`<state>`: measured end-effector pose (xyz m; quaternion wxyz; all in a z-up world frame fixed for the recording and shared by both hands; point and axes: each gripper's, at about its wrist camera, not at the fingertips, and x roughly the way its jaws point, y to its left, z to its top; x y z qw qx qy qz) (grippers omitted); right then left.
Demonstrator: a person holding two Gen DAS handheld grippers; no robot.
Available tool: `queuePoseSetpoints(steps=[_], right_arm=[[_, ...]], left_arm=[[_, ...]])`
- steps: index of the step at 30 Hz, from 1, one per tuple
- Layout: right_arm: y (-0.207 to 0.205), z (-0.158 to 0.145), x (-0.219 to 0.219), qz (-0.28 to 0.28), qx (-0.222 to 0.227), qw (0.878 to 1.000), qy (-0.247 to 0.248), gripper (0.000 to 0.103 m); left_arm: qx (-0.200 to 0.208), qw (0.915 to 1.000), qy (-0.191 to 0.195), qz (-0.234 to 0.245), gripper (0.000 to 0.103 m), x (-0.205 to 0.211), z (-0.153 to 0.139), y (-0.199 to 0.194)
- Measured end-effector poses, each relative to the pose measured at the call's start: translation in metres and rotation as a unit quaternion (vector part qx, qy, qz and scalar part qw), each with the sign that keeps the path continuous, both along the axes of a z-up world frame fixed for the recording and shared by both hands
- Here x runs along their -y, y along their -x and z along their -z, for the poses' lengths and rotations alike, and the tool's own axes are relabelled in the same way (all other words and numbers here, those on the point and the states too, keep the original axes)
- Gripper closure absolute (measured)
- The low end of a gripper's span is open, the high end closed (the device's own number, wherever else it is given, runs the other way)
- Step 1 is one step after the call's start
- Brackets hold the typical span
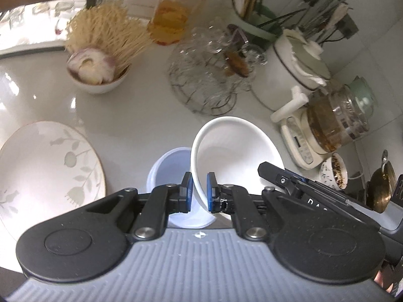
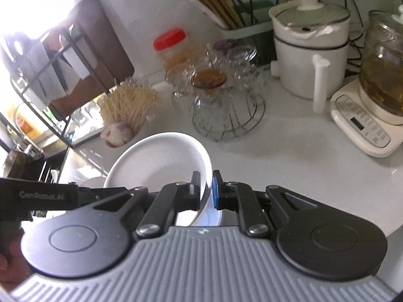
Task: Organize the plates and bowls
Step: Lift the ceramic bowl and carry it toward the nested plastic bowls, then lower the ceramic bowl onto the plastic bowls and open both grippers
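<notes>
Both claws are clenched on the rim of the same white bowl [image 1: 234, 156]: the left gripper [image 1: 199, 192] pinches one side of the rim, one pad inside and one outside, and the right gripper [image 2: 206, 191] pinches the opposite side the same way; the bowl hangs tilted between them, clear of the counter [image 1: 141, 105], above a pale bluish bowl [image 1: 167, 168] that stands near the counter's front edge; the step in hand looks like nesting the white bowl into that lower one. To do it well, the two hands should level the bowl first so its foot meets the lower bowl squarely; they should come down together and slowly, since glazed rims slip in narrow pads; neither claw should let go until the bowl sits steady; the pads inside the rim need room to slide out without dragging it. The white bowl is plain, glossy and deep, with a thin rim and no pattern; it looks empty and clean. A flowered plate [image 1: 47, 166] lies to the left near the front edge; a small bowl of toothpicks and garlic [image 1: 98, 75] stands further back; a wire rack of glasses [image 1: 209, 75] and a white pot [image 1: 292, 75] crowd the back edge, so the descent should stay well forward of them.
</notes>
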<state>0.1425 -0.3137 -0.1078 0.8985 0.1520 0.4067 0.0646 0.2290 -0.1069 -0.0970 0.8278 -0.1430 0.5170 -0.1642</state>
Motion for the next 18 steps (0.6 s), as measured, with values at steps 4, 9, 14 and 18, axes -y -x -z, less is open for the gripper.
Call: queuePoseSetpoints(steps=[4, 9, 14, 18], right_arm=[[-0.005, 0.014, -0.005, -0.004, -0.014, 1.000, 0.005, 0.091], [-0.007, 0.034, -0.010, -0.007, -0.035, 0.999, 0.004, 0.090], [-0.010, 0.043, -0.016, -0.014, -0.044, 0.999, 0.007, 0.089], [-0.013, 0.047, -0.017, -0.019, -0.049, 0.999, 0.009, 0.089]], left_arm=[[-0.007, 0.9999, -0.011, 0.000, 0.092, -0.004, 0.012, -0.005], [-0.016, 0.9996, -0.024, -0.001, 0.092, -0.005, 0.029, -0.012], [-0.024, 0.9993, -0.027, -0.010, 0.092, -0.010, 0.041, -0.016], [-0.016, 0.9994, -0.032, -0.004, 0.092, -0.010, 0.044, -0.016]])
